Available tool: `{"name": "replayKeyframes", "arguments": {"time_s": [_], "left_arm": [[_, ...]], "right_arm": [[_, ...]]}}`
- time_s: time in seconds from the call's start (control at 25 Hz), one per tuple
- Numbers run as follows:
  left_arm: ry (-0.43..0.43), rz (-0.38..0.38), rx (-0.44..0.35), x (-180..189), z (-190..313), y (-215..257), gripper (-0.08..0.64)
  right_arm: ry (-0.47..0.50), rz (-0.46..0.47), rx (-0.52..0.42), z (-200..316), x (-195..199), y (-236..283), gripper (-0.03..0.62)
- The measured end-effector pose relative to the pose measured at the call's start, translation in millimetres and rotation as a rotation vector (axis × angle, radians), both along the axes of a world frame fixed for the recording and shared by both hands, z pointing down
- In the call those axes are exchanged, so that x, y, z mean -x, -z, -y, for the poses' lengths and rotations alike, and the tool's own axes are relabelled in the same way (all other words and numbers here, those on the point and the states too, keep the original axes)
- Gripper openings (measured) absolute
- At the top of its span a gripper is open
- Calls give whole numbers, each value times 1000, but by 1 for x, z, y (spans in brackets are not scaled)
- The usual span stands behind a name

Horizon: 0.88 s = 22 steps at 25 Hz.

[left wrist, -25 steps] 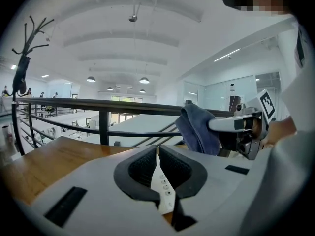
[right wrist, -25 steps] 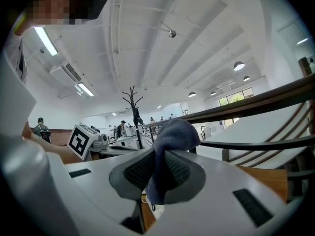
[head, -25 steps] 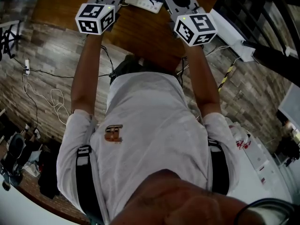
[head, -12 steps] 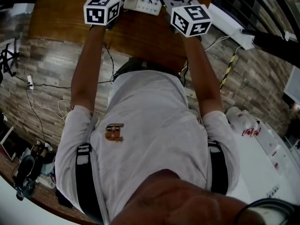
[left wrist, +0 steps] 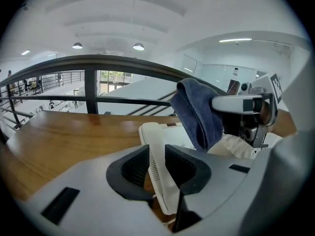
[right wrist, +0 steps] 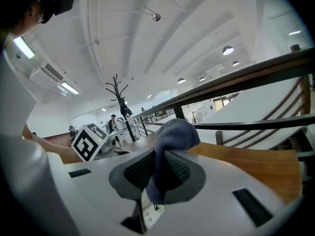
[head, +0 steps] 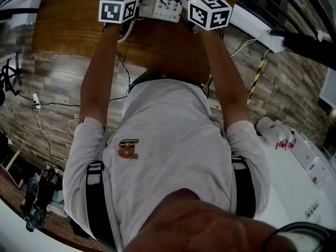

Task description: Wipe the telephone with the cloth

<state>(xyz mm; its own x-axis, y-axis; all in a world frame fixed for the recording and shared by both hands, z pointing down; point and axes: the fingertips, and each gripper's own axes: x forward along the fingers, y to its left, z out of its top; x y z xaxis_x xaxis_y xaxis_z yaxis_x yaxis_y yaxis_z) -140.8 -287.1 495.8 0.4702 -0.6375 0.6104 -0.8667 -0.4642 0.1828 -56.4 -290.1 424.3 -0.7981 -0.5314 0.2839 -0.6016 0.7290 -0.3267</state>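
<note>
A white telephone point(head: 160, 7) lies on the wooden table point(head: 73, 20) at the top of the head view. My right gripper point(right wrist: 157, 173) is shut on a blue cloth point(right wrist: 172, 134), which hangs just above the telephone point(left wrist: 165, 149) in the left gripper view. My left gripper point(left wrist: 156, 167) is at the telephone's left edge. Its jaws have just been opening and stand apart, with that ribbed white edge showing in the gap, not pinched. The telephone's coiled cord point(head: 126, 31) trails toward the person.
A dark railing point(left wrist: 93, 65) runs along the table's far side. A white power strip point(head: 257, 28) lies right of the table, and cables point(head: 50, 106) lie on the wood floor. A white table point(head: 299, 182) stands at the lower right.
Both marker cubes have drawn closer together and up toward the telephone. The coiled cord now shows beside the left gripper.
</note>
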Motion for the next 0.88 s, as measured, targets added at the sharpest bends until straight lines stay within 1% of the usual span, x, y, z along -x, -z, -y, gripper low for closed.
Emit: {"name": "replayKeyframes", "arguments": {"time_s": [0.24, 0.4, 0.52, 0.72, 0.88], "left_arm": [[3, -10, 34, 0, 9, -10, 92], [-2, -25, 52, -4, 11, -15, 92], [-9, -29, 68, -2, 13, -17, 92], [-12, -39, 82, -3, 14, -21, 92], [-15, -48, 84, -2, 19, -23, 94]], "right_arm": [[66, 5, 94, 17, 15, -21, 60], [110, -2, 132, 24, 22, -32, 60], [125, -15, 150, 30, 31, -36, 60], [112, -51, 190, 39, 32, -55, 60], [42, -147, 217, 52, 23, -74, 60]]}}
